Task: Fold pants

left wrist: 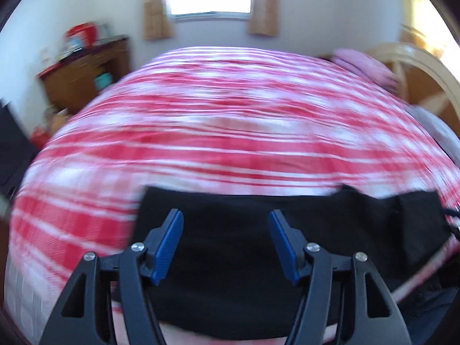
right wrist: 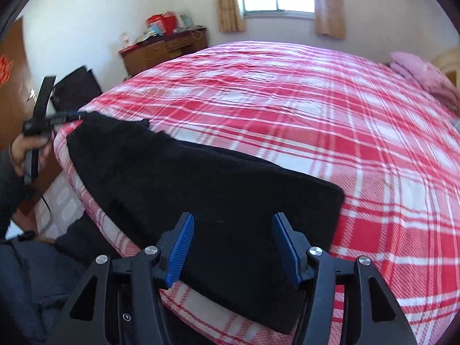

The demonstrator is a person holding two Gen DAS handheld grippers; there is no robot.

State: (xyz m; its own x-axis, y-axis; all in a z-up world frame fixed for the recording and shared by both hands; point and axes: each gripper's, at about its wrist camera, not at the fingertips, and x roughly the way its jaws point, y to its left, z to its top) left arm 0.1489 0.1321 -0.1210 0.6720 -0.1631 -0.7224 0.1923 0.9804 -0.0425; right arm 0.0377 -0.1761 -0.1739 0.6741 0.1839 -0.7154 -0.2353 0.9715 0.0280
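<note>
Plaid bed: black pants beneath both spread, empty grippers

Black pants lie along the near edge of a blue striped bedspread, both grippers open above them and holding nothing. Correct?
One detail is wrong: the bedspread is red and white plaid, as the right wrist view shows clearly. The rest stands: the black pants lie along its near edge, and the left gripper and right gripper are open and hold nothing.

Bed under red plaid cover; black pants along near edge; pink pillow far right.
</note>
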